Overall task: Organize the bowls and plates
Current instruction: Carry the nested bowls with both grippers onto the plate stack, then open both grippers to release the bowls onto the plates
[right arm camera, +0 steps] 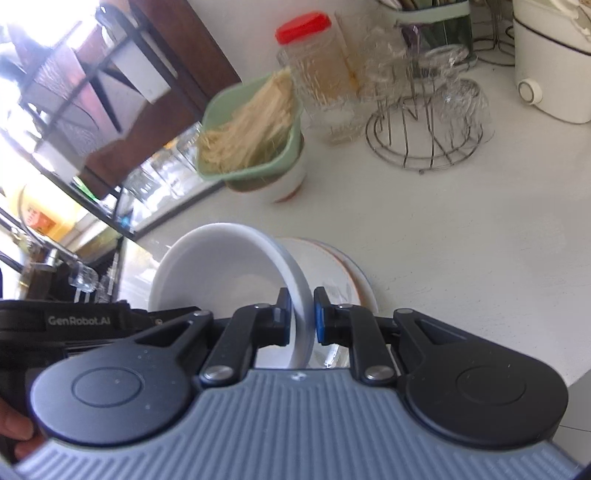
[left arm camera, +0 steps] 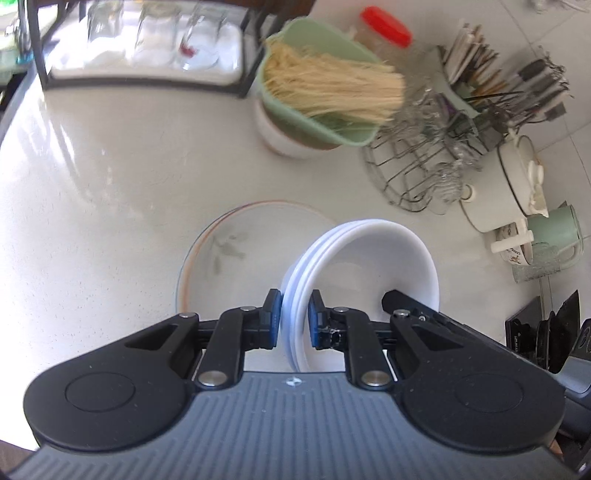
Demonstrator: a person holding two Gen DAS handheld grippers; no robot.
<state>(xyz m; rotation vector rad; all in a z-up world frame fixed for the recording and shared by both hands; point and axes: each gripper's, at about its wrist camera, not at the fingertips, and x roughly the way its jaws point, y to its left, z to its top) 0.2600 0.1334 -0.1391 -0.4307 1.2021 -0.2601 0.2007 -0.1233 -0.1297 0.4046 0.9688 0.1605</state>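
Left gripper (left arm camera: 295, 319) and right gripper (right arm camera: 301, 317): identical build. Grey ribbed housing, two black rounded side lobes with embossed discs, black linkage arms on silver pivot screws, blue pads (left arm camera: 274, 314) on black fingers. White "GenRobot.AI" lettering on a black side panel.

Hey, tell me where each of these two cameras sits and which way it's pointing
Left wrist: rides the left gripper, looking down along its fingers at the stacked white bowls clamped at one rim, above a patterned plate; the right gripper's finger shows too.
Right wrist: rides the right gripper, looking down at the opposite rim of the bowls; a hand shows at lower left.
Shared: the bowls, the plate, the green container of noodles and the red-lidded jar.
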